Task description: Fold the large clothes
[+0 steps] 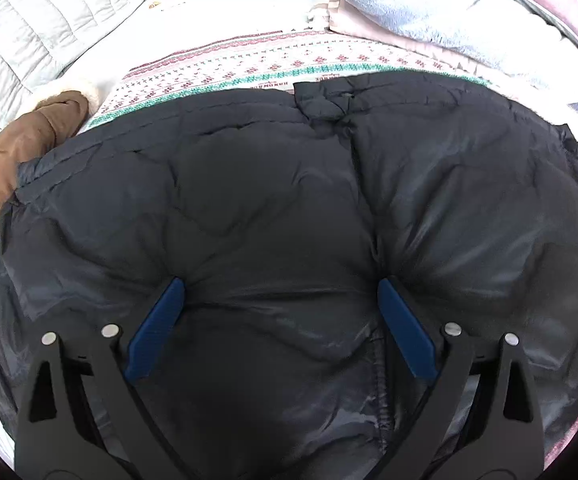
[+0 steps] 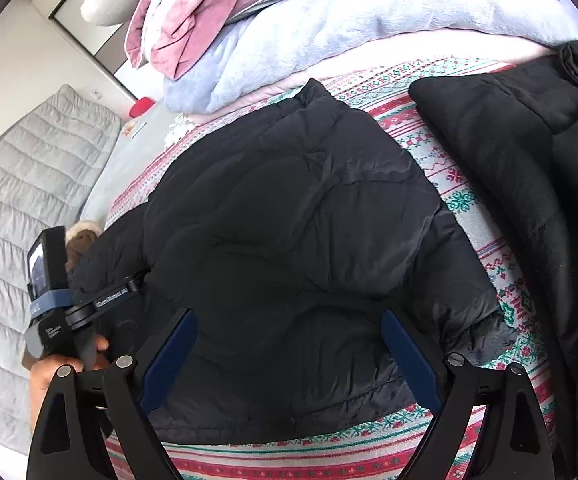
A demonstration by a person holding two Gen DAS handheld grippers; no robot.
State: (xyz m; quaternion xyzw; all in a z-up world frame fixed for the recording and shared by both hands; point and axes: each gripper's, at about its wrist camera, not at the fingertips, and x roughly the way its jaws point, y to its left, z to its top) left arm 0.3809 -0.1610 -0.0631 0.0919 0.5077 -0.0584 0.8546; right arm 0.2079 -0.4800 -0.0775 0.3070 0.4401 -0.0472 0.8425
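A black puffer jacket is spread flat on a patterned blanket, which serves as the reference here. The left gripper is pressed down onto the jacket's quilted surface, its jaws spread wide apart with blue fingertips dimpling the fabric. The right gripper is held above the jacket's near part, jaws likewise apart and gripping nothing. A second dark garment lies at the blanket's right side; a brown garment is seen at its left edge
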